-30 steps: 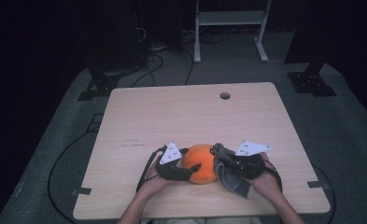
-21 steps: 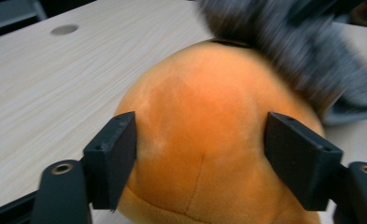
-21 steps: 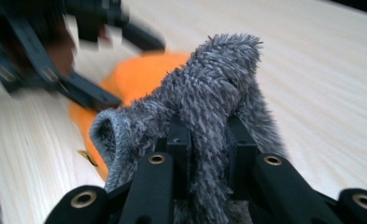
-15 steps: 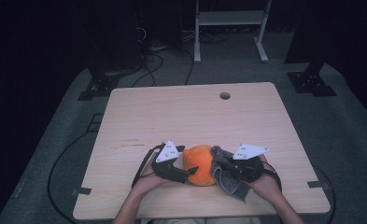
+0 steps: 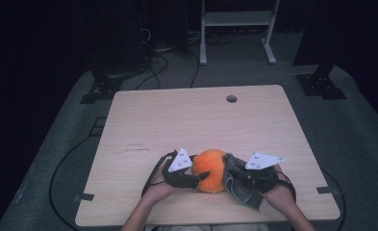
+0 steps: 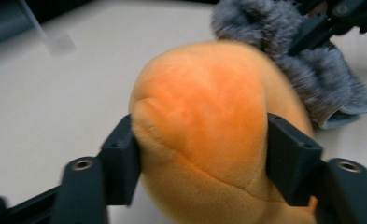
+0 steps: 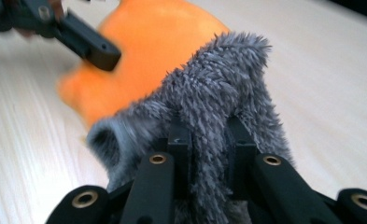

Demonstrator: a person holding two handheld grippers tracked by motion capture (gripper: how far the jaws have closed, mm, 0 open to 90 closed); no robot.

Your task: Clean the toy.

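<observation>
An orange plush ball lies near the table's front edge, with a grey fuzzy cloth draped against its right side. My left gripper reaches in from the left. Its jaws have just been closing, and in the left gripper view the pads dent both sides of the plush ball. My right gripper comes from the right, shut on a fold of the grey cloth pinched between its narrow jaws. Beyond that fold, the plush ball has a left gripper jaw against it.
The wooden table has a round cable hole near its far edge. A white metal rack and dark stand bases stand on the floor behind, with cables trailing around the table.
The left gripper drew slightly left of the plush ball, then came back against it. The right gripper with the grey cloth has hardly shifted.
</observation>
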